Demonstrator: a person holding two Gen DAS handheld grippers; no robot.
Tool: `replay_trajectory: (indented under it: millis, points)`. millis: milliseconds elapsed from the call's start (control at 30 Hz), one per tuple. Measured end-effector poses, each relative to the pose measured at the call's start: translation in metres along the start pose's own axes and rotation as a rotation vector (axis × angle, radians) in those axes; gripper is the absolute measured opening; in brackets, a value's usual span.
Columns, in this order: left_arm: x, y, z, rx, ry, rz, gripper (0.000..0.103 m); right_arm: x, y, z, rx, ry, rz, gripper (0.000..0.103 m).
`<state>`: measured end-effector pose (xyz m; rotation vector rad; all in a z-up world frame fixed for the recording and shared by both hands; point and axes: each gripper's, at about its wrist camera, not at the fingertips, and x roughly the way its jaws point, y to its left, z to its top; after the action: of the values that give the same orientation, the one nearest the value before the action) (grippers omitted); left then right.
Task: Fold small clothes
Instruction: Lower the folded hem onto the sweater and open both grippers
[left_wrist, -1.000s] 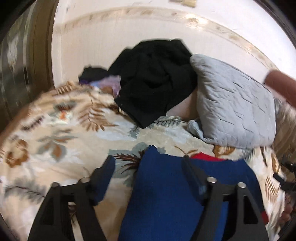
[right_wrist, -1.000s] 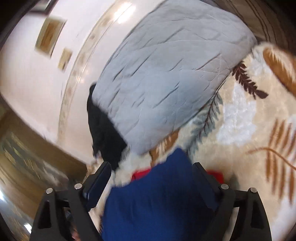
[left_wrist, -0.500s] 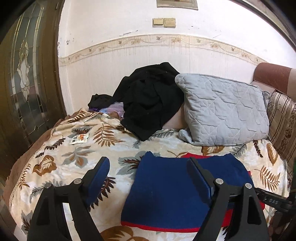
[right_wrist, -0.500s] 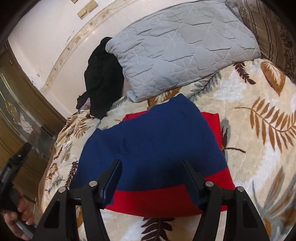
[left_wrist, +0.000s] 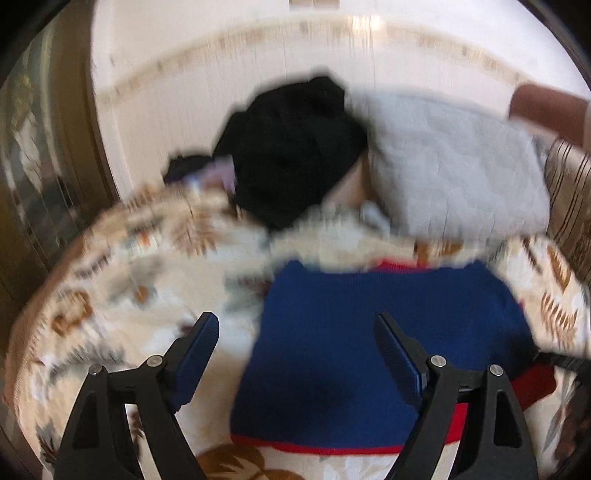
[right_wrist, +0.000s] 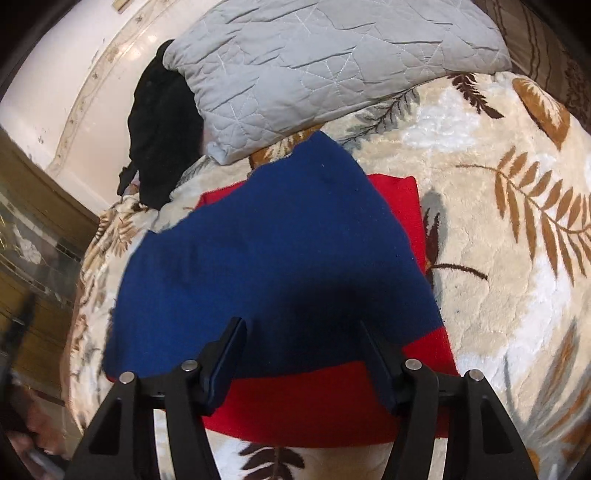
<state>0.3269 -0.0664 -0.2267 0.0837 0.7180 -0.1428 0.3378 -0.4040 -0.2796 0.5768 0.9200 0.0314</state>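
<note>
Jaws of right gripper (right_wrist: 301, 350) closing over blue sweater (right_wrist: 273, 251); no writing legible.

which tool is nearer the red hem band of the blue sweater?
Right. The right tool hovers over the red hem band of the blue sweater, jaws closing with nothing pinched yet. The left tool sits open, straddling the sweater's side edge, its hem low in view.

left wrist view motion-blurred, black clothes (left_wrist: 295, 147) indistinct, hand (right_wrist: 26, 443) cropped by edge
</note>
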Motion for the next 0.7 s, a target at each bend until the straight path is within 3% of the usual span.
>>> replay_trajectory:
  millis: [67,200,300,467,533,567,600,700]
  points:
    - [0.039,0.004,-0.011,-0.019,0.133,0.0,0.086,-0.005,0.004,0.012,0.009,-0.03,0.048,0.066]
    - [0.097,0.005,-0.03,-0.029,0.397,0.09,0.086,-0.003,0.017,0.054,-0.026,-0.109,0.051,0.066]
    - [0.097,0.006,-0.033,-0.041,0.347,0.092,0.091,0.023,0.022,0.088,-0.031,-0.111,0.044,0.066]
    - [0.099,0.004,-0.034,-0.02,0.341,0.086,0.091,0.073,0.017,0.122,-0.019,-0.085,-0.011,0.064]
    - [0.097,0.002,-0.033,-0.007,0.332,0.088,0.091,0.092,0.002,0.126,0.02,-0.037,-0.112,0.053]
    - [0.097,0.001,-0.033,0.004,0.328,0.092,0.091,0.097,-0.005,0.125,0.025,-0.02,-0.156,0.036]
    - [0.097,0.001,-0.032,0.009,0.327,0.093,0.091,0.095,-0.01,0.123,0.02,-0.028,-0.171,0.03]
    - [0.09,0.003,-0.031,0.007,0.321,0.096,0.091,0.079,-0.017,0.114,0.018,-0.037,-0.138,0.026]
